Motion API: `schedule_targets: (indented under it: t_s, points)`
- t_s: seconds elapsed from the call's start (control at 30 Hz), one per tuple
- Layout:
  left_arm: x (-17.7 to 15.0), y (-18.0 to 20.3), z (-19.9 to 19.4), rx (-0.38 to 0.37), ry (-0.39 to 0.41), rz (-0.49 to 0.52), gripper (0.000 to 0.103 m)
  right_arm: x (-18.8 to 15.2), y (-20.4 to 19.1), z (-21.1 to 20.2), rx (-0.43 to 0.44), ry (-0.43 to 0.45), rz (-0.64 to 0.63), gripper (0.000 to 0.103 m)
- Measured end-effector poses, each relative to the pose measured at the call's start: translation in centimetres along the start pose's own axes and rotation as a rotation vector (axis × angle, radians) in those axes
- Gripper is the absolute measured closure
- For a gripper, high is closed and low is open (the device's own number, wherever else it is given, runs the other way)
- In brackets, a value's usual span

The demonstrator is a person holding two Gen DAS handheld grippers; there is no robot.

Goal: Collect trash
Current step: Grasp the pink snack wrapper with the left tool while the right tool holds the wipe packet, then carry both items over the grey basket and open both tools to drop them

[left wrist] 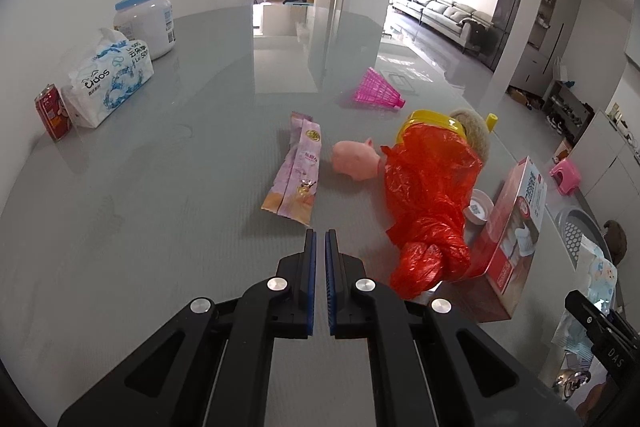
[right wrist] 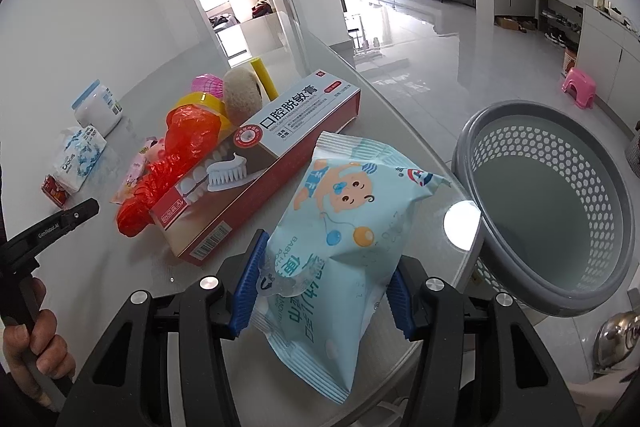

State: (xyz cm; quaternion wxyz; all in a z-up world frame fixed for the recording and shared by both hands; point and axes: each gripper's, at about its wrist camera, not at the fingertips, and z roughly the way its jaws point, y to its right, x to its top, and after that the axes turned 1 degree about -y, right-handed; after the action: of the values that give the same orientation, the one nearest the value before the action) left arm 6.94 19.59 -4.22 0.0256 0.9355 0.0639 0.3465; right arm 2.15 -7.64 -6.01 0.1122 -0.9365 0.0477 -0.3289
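1. Fingers [right wrist: 244, 291], right gripper [right wrist: 326, 291]: pinching blue wipes pack [right wrist: 344, 227], lower centre, likely bound for grey basket [right wrist: 560, 163] at right.
2. Fingers, left gripper [left wrist: 320, 247]: pressed together, empty, aimed at pink wrapper [left wrist: 298, 171] mid-frame on tabletop [left wrist: 140, 207].
3. Red bag [left wrist: 428, 199]: beside wrapper, uncollected.

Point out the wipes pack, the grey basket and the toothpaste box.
wipes pack [right wrist: 344, 211]: right wrist view, on the printed front.
grey basket [right wrist: 468, 135]: right wrist view, on the near rim.
toothpaste box [right wrist: 288, 123]: right wrist view, on the white lettered face.
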Motion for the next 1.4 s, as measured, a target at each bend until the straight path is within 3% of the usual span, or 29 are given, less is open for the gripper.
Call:
schedule_targets:
  t_s: [0.3,0.47,0.97,1.0,1.03,1.2,1.4]
  points:
    - [1.7,-1.2,2.4,0.043,-0.022,0.017,0.094,0.2,-0.2,0.2,-0.002,-0.011,0.0,0.05]
    - [2.8,-1.2,3.8,0.049,-0.02,0.023,0.053,0.3,0.0,0.3,-0.009,-0.009,0.006,0.05]
    - [4.9,-1.0,9.5,0.068,-0.109,0.043,0.053,0.4,0.8,0.4,-0.012,-0.013,0.021,0.05]
    - [4.9,-1.0,9.6,0.066,-0.115,0.042,0.055,0.4,0.9,0.3,-0.012,-0.012,0.021,0.05]
    - [4.9,-1.0,9.7,0.062,-0.12,0.04,0.067,0.4,0.9,0.3,-0.011,-0.012,0.022,0.05]
    - [4.6,-1.2,8.6,0.057,-0.098,0.034,0.073,0.4,1.1,0.1,-0.012,-0.006,0.027,0.05]
    - [3.9,-0.5,4.2,0.07,-0.021,0.049,0.073,0.5,1.9,-1.0,-0.011,0.015,0.039,0.05]
